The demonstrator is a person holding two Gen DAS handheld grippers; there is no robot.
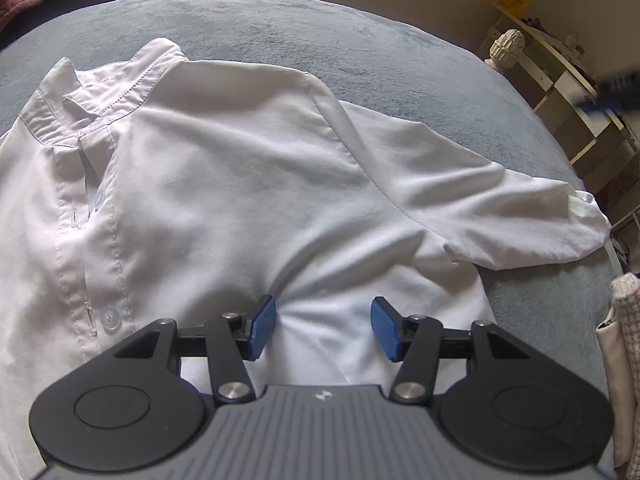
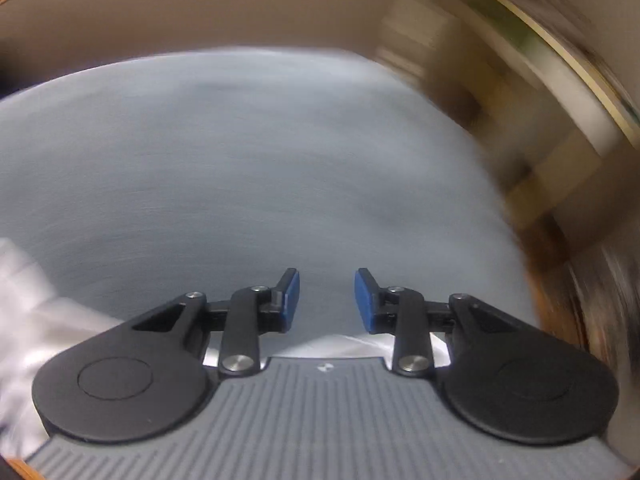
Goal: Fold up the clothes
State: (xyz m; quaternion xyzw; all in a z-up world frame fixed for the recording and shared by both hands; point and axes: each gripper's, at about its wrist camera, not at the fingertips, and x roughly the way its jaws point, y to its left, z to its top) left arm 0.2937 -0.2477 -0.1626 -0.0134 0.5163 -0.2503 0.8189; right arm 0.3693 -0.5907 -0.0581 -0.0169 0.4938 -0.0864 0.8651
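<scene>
The left tongs stand wide apart over bunched cloth of the white buttoned cotton shirt, which lies spread on the grey-blue plush bed cover. The right tongs gape empty above the cover, in a blurred view.

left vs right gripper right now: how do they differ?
The left gripper is over the white shirt, fabric bunched between its fingers; the right gripper is over bare grey blanket, nothing between its fingers. The left view is sharp, the right motion-blurred. The left's gap looks a bit wider. Both are open.
</scene>
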